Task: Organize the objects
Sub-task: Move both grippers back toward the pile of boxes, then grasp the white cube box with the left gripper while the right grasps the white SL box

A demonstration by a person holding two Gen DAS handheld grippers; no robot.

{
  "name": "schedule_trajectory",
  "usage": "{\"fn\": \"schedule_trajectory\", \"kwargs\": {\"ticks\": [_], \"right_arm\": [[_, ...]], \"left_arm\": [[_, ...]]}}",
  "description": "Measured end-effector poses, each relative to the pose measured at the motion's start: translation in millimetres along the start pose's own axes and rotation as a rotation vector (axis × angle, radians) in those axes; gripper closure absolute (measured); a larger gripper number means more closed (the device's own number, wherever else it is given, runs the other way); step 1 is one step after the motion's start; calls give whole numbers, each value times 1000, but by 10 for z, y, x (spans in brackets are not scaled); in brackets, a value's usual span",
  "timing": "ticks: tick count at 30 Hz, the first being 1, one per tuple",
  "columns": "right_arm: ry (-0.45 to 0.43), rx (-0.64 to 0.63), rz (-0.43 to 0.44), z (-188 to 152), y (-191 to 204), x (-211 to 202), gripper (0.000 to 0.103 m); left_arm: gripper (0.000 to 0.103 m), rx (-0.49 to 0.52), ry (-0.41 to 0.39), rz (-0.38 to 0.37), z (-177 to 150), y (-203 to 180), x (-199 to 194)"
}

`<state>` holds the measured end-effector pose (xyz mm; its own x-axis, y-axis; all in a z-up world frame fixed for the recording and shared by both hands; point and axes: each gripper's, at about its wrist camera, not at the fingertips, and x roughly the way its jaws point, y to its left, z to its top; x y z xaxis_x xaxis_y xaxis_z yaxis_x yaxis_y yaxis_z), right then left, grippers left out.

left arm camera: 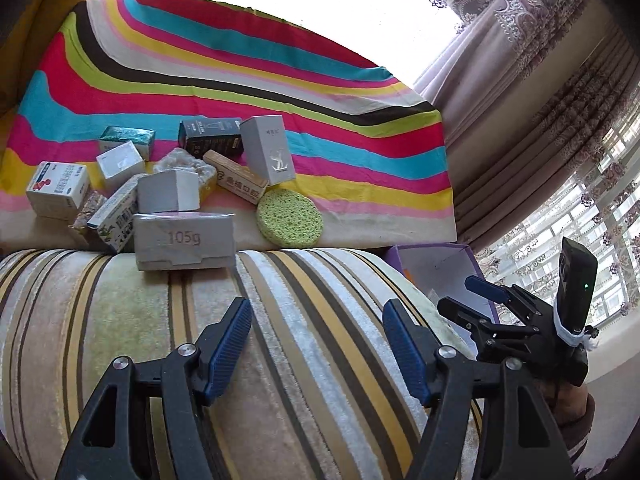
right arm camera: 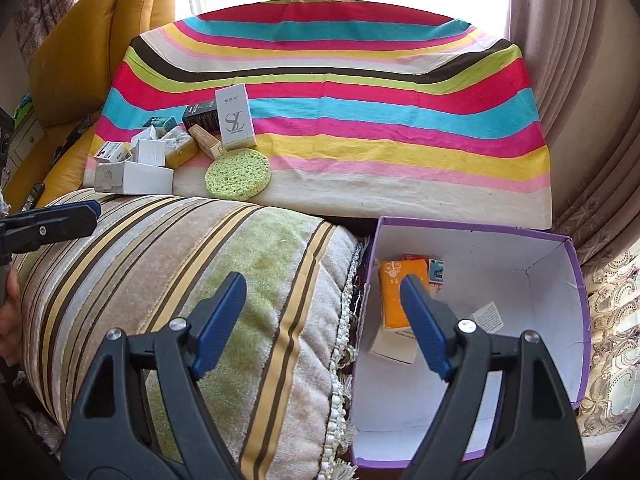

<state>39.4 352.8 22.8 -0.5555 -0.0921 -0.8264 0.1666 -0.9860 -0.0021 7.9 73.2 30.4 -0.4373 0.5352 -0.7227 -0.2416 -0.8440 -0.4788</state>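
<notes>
A pile of small cartons lies on the rainbow-striped cloth point(left arm camera: 240, 60). It includes a grey box marked 105g point(left arm camera: 184, 240), a tall white box point(left arm camera: 266, 150), a black box point(left arm camera: 210, 136) and a round green sponge point(left arm camera: 289, 220). My left gripper point(left arm camera: 318, 312) hovers open over the striped cushion point(left arm camera: 280, 360), short of the pile, with nothing between its fingers. My right gripper point(right arm camera: 322, 284) is open and holds nothing, straddling the cushion's edge and the purple box point(right arm camera: 520, 248). An orange carton point(right arm camera: 394, 292) and other small packs lie in that box.
The striped cushion point(right arm camera: 180, 272) sits between the pile and the purple box point(left arm camera: 436, 268). A yellow armchair point(right arm camera: 100, 40) stands at the left and patterned curtains point(left arm camera: 540, 100) hang at the right. Each gripper shows in the other's view: the right point(left arm camera: 460, 294), the left point(right arm camera: 94, 212).
</notes>
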Motion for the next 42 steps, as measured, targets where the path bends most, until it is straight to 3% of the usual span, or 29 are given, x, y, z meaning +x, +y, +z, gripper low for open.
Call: {"fn": "schedule_trajectory", "kwargs": {"ticks": [4,9,11,15,28,33,42], "right_arm": [[8,-26,2,21,61,24,21],[20,-52,8,51,111,64,21],[23,-60,12,72,130,84,21],[24,-80,25,150,199,129,21],[17,-206,76,559,558,400,20],[28,-230,124,762,681,566,20],[38,-227,176,1085,837,867,20]], "left_arm": [[34,-64,-40,46,17,267,-139],[26,-139,-51,109,72,512,-172],[20,-146,-43,142,93,537,-139],[19,-133,-26,173,130,541,-63],[19,-148,-25,183,377,638,47],[19,-128,-45,189,571,691,88],[21,-121,-9,169,848,931,335]]}}
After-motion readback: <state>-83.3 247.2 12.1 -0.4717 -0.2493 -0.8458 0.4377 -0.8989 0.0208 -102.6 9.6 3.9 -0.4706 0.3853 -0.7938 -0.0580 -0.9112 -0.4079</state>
